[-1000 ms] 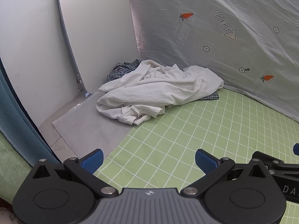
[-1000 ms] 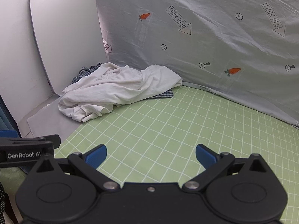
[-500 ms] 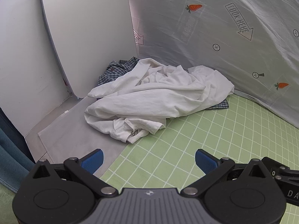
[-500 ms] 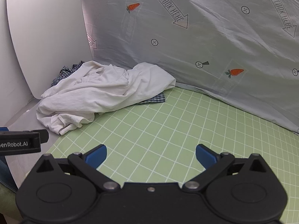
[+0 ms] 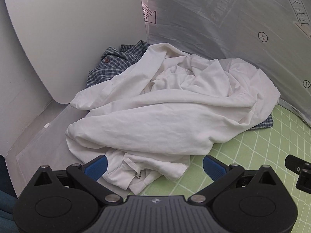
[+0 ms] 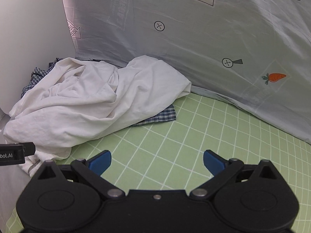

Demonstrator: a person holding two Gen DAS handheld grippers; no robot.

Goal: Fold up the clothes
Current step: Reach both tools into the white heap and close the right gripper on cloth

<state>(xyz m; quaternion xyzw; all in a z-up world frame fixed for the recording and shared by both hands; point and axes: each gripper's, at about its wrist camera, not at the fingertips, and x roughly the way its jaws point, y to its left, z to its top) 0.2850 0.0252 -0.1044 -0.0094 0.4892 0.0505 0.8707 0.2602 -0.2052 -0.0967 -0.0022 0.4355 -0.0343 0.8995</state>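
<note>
Both grippers are closing in on the heap: the pile is looming far larger than a second ago. The left gripper (image 5: 154, 164) is hovering with jaws apart over the near hem of the white garment (image 5: 165, 112), which is lying crumpled at 12 o'clock atop a plaid shirt (image 5: 116, 62). The right gripper (image 6: 156, 161), also spread and empty, is hanging over the green checked surface (image 6: 194, 139); the heap sits at its 10 o'clock. A first grasp looks imminent. No containers are showing.

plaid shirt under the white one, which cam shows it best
The left wrist view: the plaid shirt shows its collar and a button behind the white shirt, plus a corner at right. The right wrist view shows only a strip and a scrap at far left.
</note>
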